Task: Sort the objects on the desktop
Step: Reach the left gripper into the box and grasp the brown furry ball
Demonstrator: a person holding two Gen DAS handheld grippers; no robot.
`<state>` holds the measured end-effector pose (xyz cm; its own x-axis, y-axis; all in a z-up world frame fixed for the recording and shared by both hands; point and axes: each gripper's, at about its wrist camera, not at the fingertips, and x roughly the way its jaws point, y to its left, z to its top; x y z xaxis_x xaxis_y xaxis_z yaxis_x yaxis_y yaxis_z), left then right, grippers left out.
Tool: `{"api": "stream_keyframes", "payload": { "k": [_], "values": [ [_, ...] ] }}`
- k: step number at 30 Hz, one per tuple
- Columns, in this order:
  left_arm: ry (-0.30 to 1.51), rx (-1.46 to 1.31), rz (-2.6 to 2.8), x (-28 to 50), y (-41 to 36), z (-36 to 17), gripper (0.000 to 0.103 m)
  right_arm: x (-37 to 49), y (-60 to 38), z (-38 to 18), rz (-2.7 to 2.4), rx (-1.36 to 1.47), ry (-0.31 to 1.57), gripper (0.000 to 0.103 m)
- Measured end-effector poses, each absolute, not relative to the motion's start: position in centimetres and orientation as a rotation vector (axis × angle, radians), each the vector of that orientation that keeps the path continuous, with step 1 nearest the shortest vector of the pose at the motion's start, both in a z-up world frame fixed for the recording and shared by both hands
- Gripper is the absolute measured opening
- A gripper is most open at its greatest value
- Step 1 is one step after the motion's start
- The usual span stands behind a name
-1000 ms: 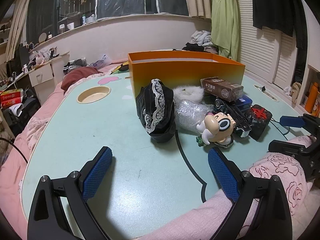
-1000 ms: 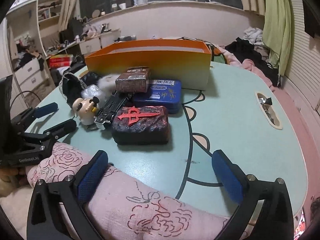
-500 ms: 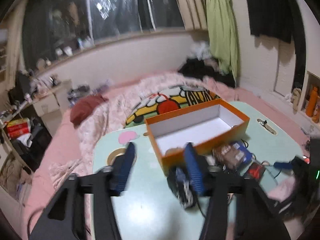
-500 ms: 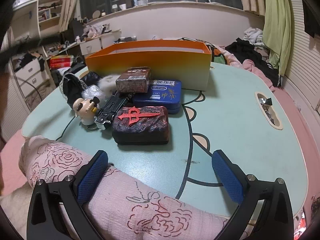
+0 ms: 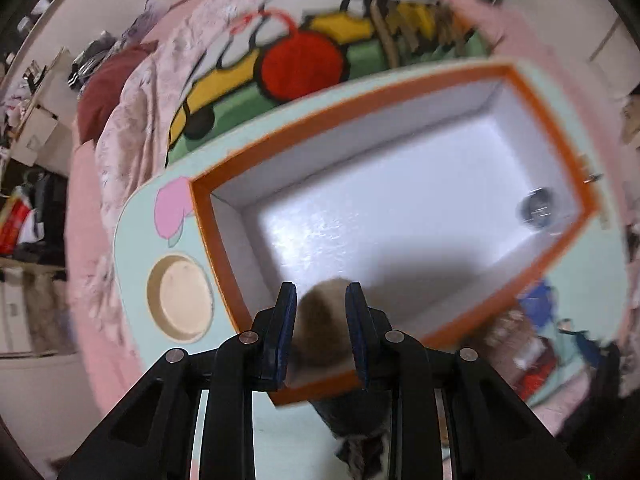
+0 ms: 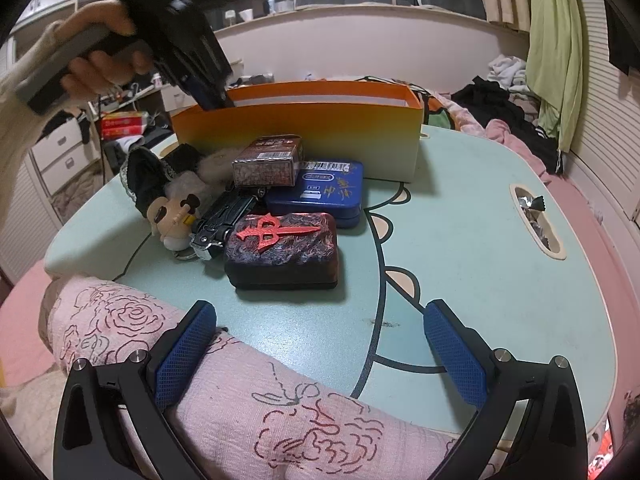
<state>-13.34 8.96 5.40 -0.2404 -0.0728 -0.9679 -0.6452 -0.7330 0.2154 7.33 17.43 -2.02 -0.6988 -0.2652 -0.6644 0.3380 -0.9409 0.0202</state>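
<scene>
**Left tool now over the box, carrying fluff**

A second ago I was holding the left tool (image 5: 321, 288) low over the counter (image 6: 460, 240), jaws wide, facing the pile (image 6: 272, 208). Now I am tilting it steeply down over the near left corner of the orange box (image 5: 212, 240). Its jaws are closing, and a tan fluff (image 5: 320, 320) is sitting between the pads, which look to be pressing on both sides of it. The fluff is hanging above the box's near wall and not yet resting on the white floor. The left view is smeared, so I am not reading more from it.

The box is holding only a small metal disc (image 5: 538, 208) at its far end. The rest of the pile is lying on the counter in front of it.

I am keeping the right tool (image 6: 320, 356) where it was, spread wide and empty over the pink cloth (image 6: 224, 400).

I am judging this as the first sort almost done: what is left is to let go inside the walls
</scene>
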Motion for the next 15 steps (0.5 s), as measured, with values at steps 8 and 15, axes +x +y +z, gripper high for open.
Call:
{"api": "stream_keyframes", "payload": {
  "k": [8,15],
  "values": [
    [0.801,-1.730,1.895,-14.1,8.9,4.1,0.024,7.1,17.0,-1.9,-2.620,0.997,0.145,0.103],
    [0.728,-1.631,1.935,-12.9,8.3,4.9,0.010,7.0,17.0,-2.0,-2.618,0.995,0.144,0.103]
  ]
}}
